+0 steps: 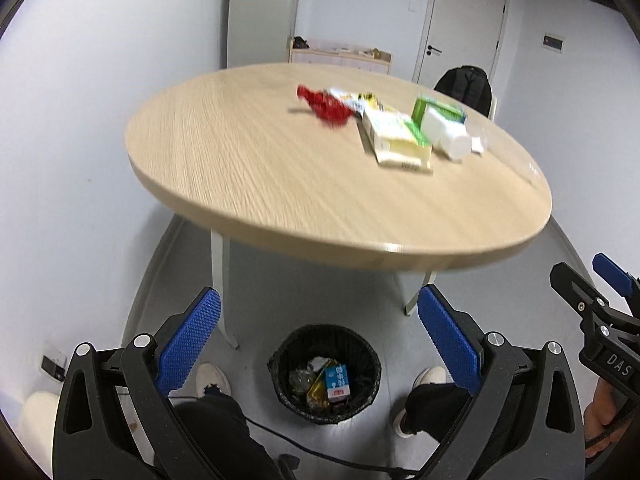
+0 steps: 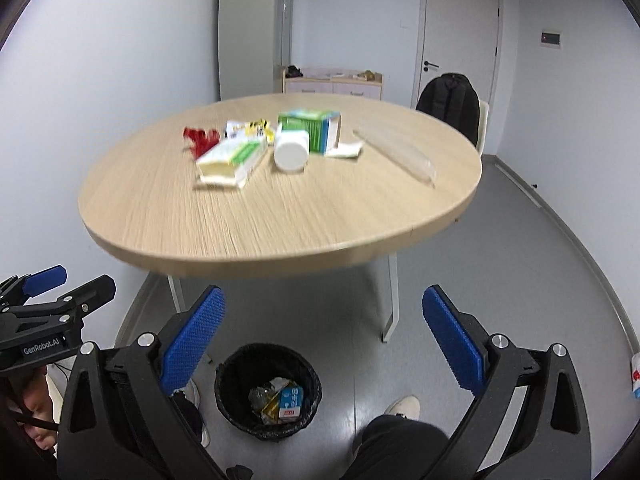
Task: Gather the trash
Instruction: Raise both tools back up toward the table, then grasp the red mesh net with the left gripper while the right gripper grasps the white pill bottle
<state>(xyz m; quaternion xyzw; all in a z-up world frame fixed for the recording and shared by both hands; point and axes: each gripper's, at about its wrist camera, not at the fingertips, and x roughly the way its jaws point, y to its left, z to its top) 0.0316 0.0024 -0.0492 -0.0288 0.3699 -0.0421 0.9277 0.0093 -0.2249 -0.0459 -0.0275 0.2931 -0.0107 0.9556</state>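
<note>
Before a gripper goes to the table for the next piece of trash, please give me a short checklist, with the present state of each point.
1. Left gripper open and holding nothing: ok.
2. Right gripper open and holding nothing: ok.
3. Bin on the floor, open at the top, with room left: ok; only a few pieces lie at its bottom.
4. Trash within view on the table: ok; red wrapper, flat box, white bottle on its side, green box, clear tube.
5. Sharp picture for aiming: not ok; both views are blurred.

Matt wood-grain table (image 2: 280, 216), black mesh bin (image 2: 268, 392), seemingly glossy red wrapper (image 1: 324, 104), textured blue fingers (image 2: 192, 340).
</note>
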